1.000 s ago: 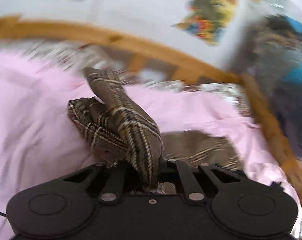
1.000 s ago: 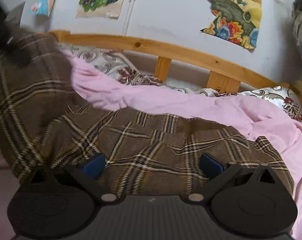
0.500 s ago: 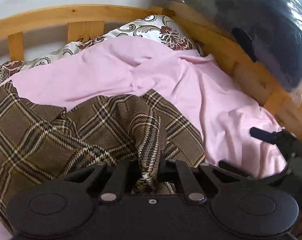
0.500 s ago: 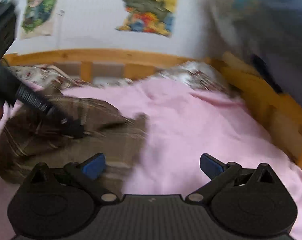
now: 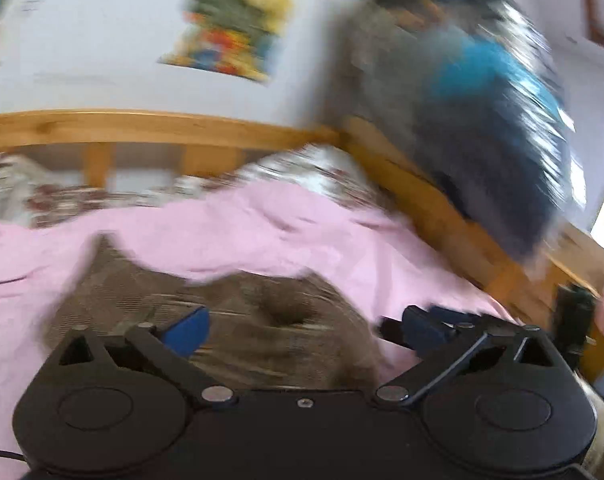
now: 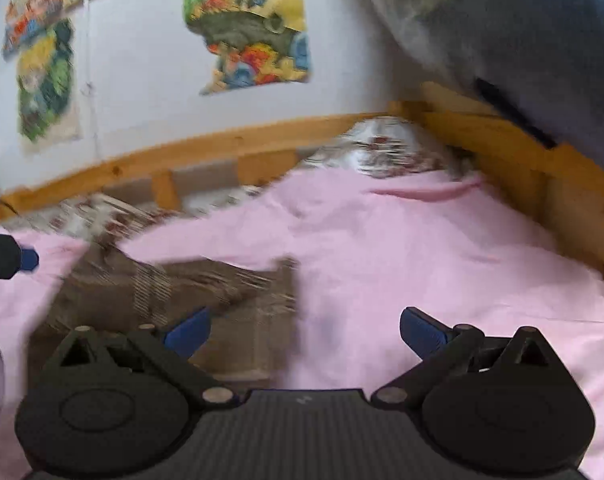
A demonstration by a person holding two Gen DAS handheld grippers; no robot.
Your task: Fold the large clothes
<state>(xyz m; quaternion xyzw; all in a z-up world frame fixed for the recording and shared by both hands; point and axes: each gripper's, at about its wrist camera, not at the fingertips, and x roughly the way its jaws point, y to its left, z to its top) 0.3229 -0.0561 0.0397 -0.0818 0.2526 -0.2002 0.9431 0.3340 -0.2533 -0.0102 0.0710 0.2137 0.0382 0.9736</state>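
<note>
A brown plaid garment (image 5: 238, 312) lies folded on the pink bedsheet (image 5: 286, 232); both views are motion-blurred. My left gripper (image 5: 302, 326) is open and empty just above the garment, its blue pads wide apart. In the right wrist view the garment (image 6: 174, 296) lies at the lower left on the sheet (image 6: 422, 256). My right gripper (image 6: 302, 330) is open and empty, over the garment's right edge and the bare sheet. The left gripper's fingertip (image 6: 28, 259) shows at the far left edge of the right wrist view.
A wooden bed frame (image 6: 262, 136) runs along the back and right side (image 6: 522, 160). A floral pillow (image 6: 386, 148) sits in the far corner. A large grey and blue bag (image 5: 482, 112) rests on the right rail. Posters (image 6: 250, 24) hang on the wall.
My left gripper has let go of the plaid garment and opened wide. The garment now lies flat on the sheet. Both grippers have swung, blurring the views.
</note>
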